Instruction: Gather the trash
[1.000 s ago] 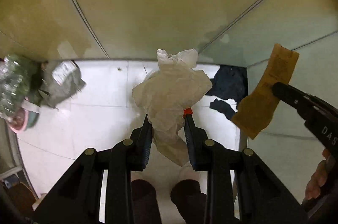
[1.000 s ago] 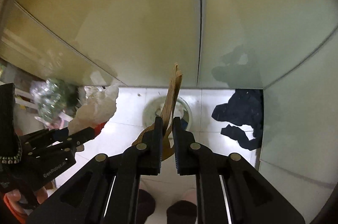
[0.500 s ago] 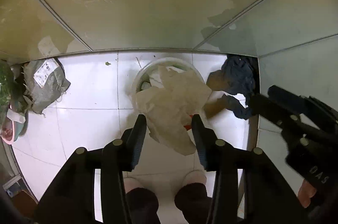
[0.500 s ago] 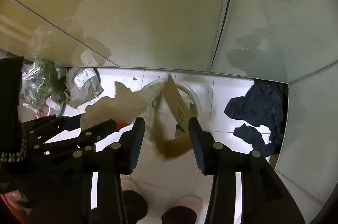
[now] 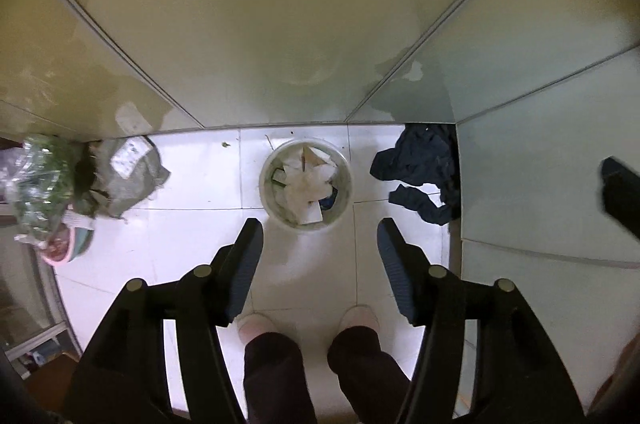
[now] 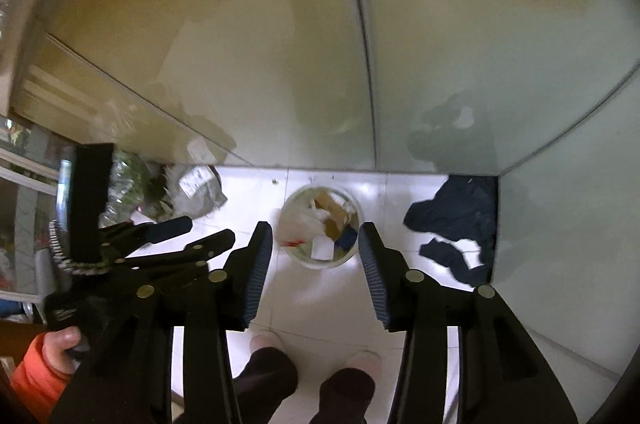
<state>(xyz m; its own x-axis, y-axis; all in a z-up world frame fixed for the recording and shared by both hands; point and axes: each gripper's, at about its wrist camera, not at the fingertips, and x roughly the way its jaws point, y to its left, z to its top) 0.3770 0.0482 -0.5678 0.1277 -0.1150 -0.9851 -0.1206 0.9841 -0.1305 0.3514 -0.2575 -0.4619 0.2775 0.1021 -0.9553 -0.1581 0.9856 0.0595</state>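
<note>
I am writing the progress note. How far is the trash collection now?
Done: crumpled paper and brown cardboard lie in the white bin. In hand: nothing; left gripper and right gripper have just opened. Left: dark cloth and grey bag on the floor.

Lighting: dim, yellowish indoor light. Floor tiles brightest, glossy sheen. Wall panels carry soft shadows and dull reflections. Distortion: strong fisheye bowing, dark vignette at corners. Blur: right wrist view smeared, left edge worst; left wrist view sharper.
</note>
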